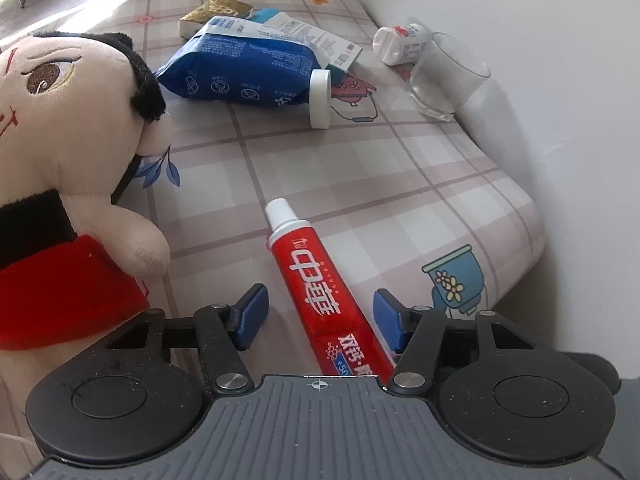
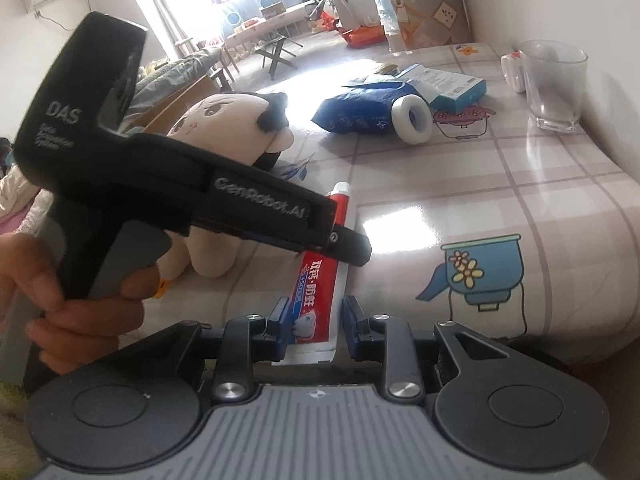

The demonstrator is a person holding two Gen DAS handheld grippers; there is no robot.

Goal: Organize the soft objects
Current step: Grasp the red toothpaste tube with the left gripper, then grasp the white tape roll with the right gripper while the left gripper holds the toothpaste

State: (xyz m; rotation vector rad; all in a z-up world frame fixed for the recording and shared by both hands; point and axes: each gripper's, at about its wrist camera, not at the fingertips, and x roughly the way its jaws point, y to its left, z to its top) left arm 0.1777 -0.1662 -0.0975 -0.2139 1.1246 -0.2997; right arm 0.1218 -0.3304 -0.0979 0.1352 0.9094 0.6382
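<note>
Nothing sorted yet: toothpaste tube (image 1: 316, 292), plush doll (image 1: 72, 184) and blue pack (image 1: 240, 68) lie scattered.
Left gripper (image 1: 318, 316) and right gripper (image 2: 312, 326) both straddle the tube, jaws apart.

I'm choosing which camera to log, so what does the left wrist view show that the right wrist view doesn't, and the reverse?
Only the left wrist view shows the plush doll's red garment and the gold-printed packet clearly.

Only the right wrist view shows the left gripper's black body from outside, the person's hand holding it, and the bright room beyond.

Both show the red toothpaste tube between open blue fingertips, the left gripper at its middle and the right gripper at its crimped tail, plus the blue soft pouch, white tape roll and clear drinking glass.
</note>
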